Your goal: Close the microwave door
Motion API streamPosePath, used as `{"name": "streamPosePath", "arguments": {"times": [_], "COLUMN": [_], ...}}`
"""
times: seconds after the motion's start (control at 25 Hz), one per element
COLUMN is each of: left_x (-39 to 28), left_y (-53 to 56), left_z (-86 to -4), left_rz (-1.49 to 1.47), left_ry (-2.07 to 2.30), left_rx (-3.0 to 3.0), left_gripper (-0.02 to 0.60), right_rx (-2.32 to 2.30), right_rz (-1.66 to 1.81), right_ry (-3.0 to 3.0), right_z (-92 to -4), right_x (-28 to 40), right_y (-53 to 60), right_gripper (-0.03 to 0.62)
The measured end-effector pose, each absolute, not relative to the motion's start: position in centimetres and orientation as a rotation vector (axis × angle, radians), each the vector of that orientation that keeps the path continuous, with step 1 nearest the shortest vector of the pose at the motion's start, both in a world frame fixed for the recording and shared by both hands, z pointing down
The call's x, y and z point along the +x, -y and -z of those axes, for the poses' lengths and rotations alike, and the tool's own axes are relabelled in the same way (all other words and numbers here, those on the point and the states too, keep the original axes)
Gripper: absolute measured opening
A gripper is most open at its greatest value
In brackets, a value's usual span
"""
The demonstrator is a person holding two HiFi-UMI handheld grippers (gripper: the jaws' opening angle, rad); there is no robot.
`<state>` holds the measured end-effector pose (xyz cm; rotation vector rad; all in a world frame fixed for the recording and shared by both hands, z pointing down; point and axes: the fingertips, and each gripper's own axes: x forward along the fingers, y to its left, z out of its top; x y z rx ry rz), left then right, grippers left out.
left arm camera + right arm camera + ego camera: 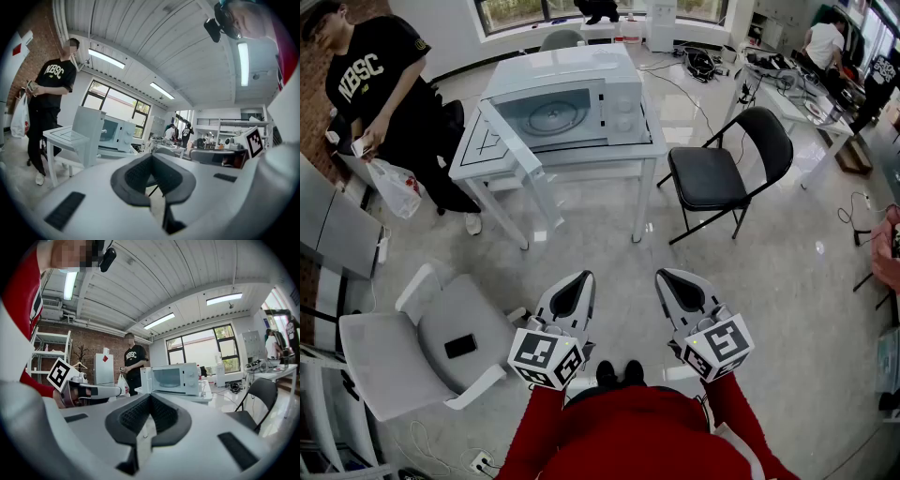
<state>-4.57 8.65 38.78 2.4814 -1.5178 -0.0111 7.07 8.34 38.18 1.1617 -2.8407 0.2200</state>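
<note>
A white microwave (581, 103) stands on a small white table (652, 150) across the floor from me. Its door (511, 141) hangs wide open, swung out toward the front left. My left gripper (575, 284) and right gripper (672, 281) hover side by side low in front of me, well short of the table, both shut on nothing. The left gripper view has the microwave (117, 133) and its open door (88, 136) far beyond the closed pads of the left gripper (152, 180). In the right gripper view the microwave (180, 378) sits beyond the right gripper (150, 420).
A black folding chair (727, 169) stands right of the table. A white armchair (422, 347) with a phone (460, 346) on its seat is at my left. A person in a black shirt (380, 84) with a plastic bag stands left of the table. Cables lie on the floor.
</note>
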Motion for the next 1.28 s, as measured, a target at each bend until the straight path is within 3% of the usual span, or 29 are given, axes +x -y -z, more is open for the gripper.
{"name": "streamPosePath", "arguments": {"times": [1.28], "left_x": [-4.1], "left_y": [-8.9], "left_z": [-39.6], "left_rz": [0.008], "left_ry": [1.575], "left_rx": [2.434], "left_gripper": [0.009], "right_rx": [1.112], "right_rz": [-0.302], "right_ry": [2.833], "right_z": [-39.5], "right_x": [9.0], "right_y": [-7.9], "right_gripper": [0.012]}}
